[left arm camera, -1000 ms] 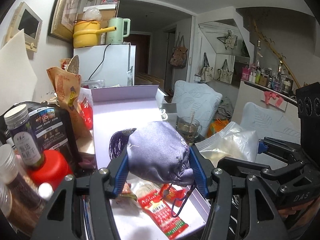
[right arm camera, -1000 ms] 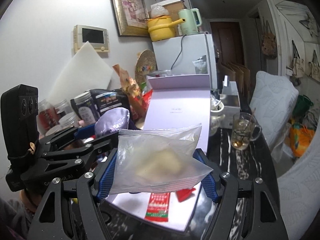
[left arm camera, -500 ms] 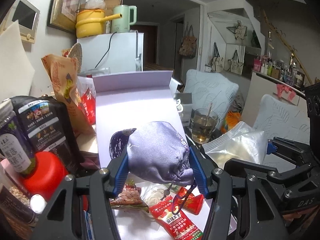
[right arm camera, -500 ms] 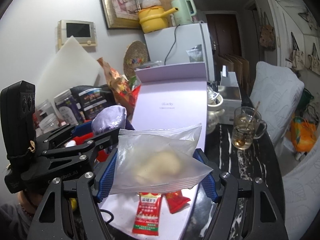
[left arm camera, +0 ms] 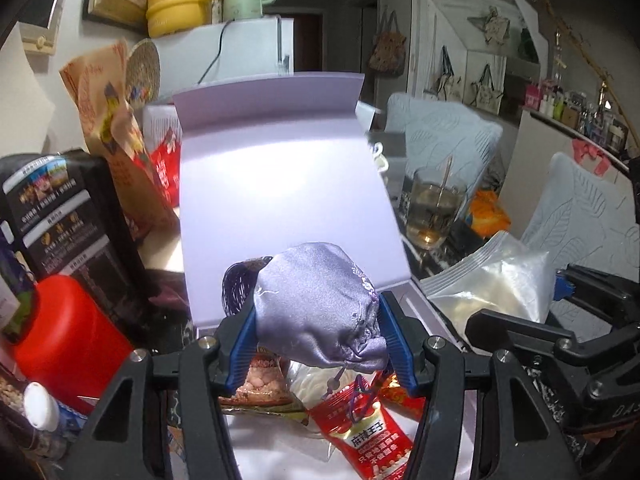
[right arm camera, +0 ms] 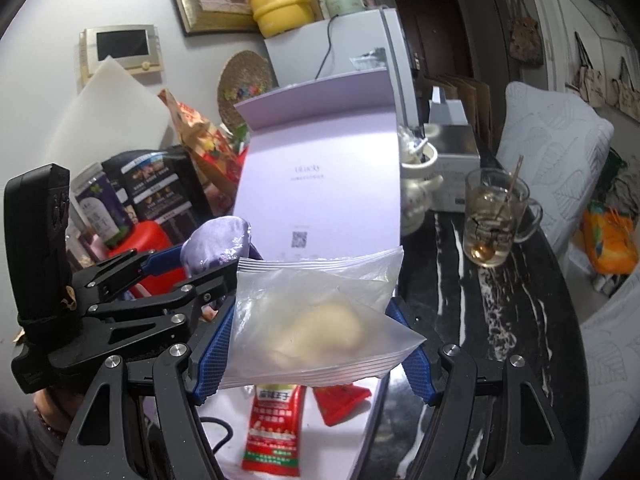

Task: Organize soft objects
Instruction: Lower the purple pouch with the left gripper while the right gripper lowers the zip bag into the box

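My left gripper is shut on a lilac satin drawstring pouch and holds it above the open lilac box. The pouch also shows in the right wrist view, left of my right gripper. My right gripper is shut on a clear zip bag with a pale soft lump inside, over the box's right part. The zip bag shows in the left wrist view at the right. Red snack packets lie in the box below both grippers.
The box's raised lid stands behind. Jars, a red-lidded container and dark packets crowd the left. A glass mug with a spoon and a white teapot stand on the black marble table at right.
Both grippers have moved forward and lower toward the box with their loads. More snack packets show beneath them. Both grips are unchanged.
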Demonstrator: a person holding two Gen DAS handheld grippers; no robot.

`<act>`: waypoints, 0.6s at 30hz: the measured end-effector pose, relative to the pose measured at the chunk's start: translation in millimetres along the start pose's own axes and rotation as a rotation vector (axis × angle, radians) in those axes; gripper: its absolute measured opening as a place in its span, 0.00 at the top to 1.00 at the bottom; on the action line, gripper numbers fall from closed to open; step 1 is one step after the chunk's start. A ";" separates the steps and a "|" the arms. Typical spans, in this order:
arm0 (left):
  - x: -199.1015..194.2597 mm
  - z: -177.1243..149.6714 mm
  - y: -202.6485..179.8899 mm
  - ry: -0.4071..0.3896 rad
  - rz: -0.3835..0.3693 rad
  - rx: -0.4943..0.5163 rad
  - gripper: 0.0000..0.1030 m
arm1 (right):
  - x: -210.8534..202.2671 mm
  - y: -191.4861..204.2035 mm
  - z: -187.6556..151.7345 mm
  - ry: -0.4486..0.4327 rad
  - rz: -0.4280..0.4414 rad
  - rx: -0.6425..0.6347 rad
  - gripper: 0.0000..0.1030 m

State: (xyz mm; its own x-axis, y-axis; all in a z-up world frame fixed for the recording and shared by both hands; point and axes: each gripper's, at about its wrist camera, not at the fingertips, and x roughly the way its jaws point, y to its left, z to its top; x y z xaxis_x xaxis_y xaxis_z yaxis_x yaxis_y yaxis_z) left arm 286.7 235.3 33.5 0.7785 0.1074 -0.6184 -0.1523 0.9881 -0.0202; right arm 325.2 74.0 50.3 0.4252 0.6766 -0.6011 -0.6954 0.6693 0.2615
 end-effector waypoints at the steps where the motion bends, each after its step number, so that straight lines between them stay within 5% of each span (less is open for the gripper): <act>1: 3.7 -1.0 0.1 0.013 0.004 0.001 0.45 | 2.0 -0.6 -0.5 0.004 -0.002 0.001 0.29; 18: 59.4 -17.4 20.4 0.219 0.054 -0.037 0.45 | 43.3 -10.4 -4.4 0.088 -0.012 0.026 0.29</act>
State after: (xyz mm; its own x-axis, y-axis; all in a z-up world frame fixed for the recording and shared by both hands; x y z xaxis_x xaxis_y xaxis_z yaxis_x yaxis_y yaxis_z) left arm 319.3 260.0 -17.3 0.6184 0.1293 -0.7752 -0.2152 0.9765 -0.0088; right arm 348.3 94.9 18.2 0.3803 0.6395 -0.6682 -0.6749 0.6858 0.2722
